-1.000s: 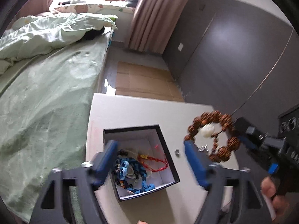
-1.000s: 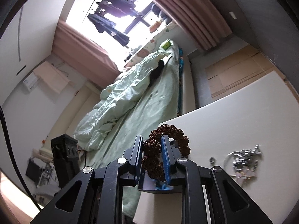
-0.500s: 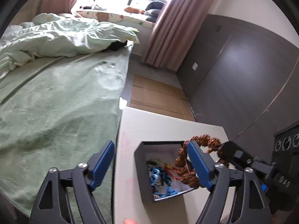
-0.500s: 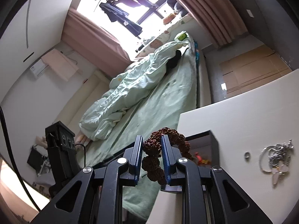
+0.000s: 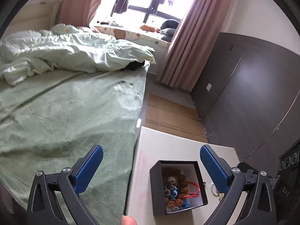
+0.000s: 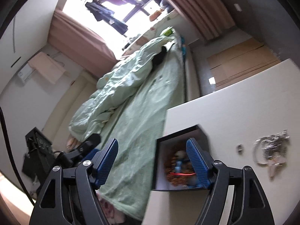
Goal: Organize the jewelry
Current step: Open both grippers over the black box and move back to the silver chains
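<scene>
1. Jewelry lies heaped in a black box [image 5: 178,187] with a white inside, set on the white table [image 5: 168,146] near the edge that runs along the bed [image 5: 65,112].
2. Brown bead bracelet [image 5: 176,178] rests on top of the heap, with a pale bead at its centre; blue beads [image 5: 173,191] and a red cord [image 5: 193,187] lie beside and under it.
3. Left gripper [image 5: 150,166] hangs above the box with its jaws spread wide and nothing between them; one finger is over the bed, the other over the table to the right of the box.
4. Right gripper [image 6: 151,161] also has its jaws spread and empty; its right finger [image 6: 196,165] covers part of the box in the right wrist view, and that view is blurred there.
5. Silver jewelry piece [image 6: 270,150] lies on the bare table, well apart from the box on its right; a small ring [image 6: 239,148] lies between the two.
6. Box walls stand between the loose pieces and the heap inside.
7. Rumpled green quilt [image 5: 75,52] lies at the far end of the bed, pink curtains [image 5: 183,46] flank a bright window, and flat cardboard [image 5: 168,112] covers the floor past the table.
8. Dark wardrobe [image 5: 253,93] fills the right side of the room.
</scene>
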A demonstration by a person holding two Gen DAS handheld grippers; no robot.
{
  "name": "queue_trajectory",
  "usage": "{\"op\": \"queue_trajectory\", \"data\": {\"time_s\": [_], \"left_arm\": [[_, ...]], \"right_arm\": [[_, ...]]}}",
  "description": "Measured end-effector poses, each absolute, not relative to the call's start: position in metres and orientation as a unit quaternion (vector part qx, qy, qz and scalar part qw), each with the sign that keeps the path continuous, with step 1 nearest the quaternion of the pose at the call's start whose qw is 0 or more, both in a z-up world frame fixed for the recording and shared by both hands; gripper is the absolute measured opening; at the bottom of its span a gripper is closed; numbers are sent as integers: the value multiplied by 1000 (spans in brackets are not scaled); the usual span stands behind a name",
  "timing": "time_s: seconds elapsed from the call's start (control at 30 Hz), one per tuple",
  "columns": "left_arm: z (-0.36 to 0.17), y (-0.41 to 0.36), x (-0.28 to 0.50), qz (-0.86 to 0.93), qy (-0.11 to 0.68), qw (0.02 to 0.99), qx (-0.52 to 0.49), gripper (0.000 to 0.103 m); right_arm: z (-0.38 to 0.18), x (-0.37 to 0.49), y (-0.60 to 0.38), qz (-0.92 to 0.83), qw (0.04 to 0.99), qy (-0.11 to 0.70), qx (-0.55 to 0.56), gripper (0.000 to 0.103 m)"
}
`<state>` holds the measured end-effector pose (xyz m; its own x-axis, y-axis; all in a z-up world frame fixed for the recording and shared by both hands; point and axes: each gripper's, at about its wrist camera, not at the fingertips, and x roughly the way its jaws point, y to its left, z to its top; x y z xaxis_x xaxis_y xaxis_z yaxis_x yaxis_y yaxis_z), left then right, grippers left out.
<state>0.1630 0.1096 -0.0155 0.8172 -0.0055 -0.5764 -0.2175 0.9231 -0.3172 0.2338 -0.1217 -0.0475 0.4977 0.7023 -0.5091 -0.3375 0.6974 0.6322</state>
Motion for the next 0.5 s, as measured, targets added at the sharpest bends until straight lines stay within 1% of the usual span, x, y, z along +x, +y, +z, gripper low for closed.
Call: {"op": "queue_trajectory", "data": {"time_s": [0.27, 0.5], "left_arm": [[-12, 77, 168, 43, 292, 946, -137, 103], [-9, 28, 170, 14, 285, 956, -63, 103]], "right_arm": [[-38, 235, -166, 249, 864, 386, 204, 75], [-34, 234, -202, 220, 875, 388, 187, 75]]}}
